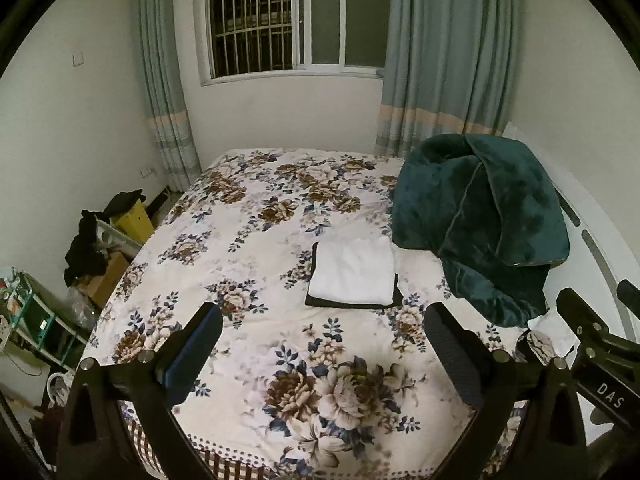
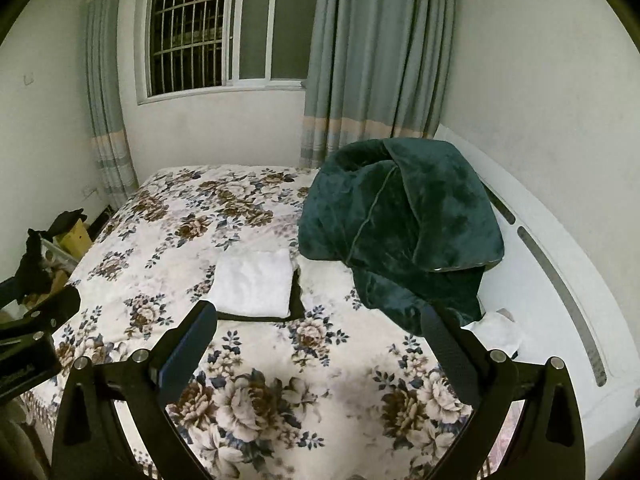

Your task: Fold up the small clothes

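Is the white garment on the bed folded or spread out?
Folded: the white garment forms a neat rectangle with straight edges, stacked on a dark folded piece.

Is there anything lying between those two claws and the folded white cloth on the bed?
Nothing visible does. Only bare floral bedspread lies between the open left claw and the white folded cloth, and likewise for the open right claw. The green blanket sits off to the right, beside the cloth.

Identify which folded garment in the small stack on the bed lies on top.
The white folded garment lies on top. The black one sits beneath it, showing only as a dark border along its edges.
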The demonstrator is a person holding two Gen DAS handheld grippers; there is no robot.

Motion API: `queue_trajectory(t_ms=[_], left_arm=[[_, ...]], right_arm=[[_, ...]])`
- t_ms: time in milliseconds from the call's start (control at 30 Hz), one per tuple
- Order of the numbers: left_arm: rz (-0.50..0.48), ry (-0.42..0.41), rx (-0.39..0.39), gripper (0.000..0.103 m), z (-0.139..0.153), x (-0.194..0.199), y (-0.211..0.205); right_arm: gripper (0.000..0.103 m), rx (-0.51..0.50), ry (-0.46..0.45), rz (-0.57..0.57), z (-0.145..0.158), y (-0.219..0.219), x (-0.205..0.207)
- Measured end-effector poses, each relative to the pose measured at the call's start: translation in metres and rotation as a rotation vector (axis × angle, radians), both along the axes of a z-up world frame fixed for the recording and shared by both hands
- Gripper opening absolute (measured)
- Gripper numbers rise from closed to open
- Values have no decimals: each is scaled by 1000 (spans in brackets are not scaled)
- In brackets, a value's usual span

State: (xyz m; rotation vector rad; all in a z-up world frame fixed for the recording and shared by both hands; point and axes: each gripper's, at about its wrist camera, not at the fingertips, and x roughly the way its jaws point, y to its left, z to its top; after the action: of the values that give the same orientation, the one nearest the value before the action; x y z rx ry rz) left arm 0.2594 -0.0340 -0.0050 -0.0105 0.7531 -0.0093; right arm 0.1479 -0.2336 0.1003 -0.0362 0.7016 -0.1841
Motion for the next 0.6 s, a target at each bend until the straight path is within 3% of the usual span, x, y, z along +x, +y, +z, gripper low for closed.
queue_trajectory(t_ms=[600], left_arm=[[-14,-18,33,103,13,-20,-7]], right_arm=[[103,19,-12,9,18,-6,-3]])
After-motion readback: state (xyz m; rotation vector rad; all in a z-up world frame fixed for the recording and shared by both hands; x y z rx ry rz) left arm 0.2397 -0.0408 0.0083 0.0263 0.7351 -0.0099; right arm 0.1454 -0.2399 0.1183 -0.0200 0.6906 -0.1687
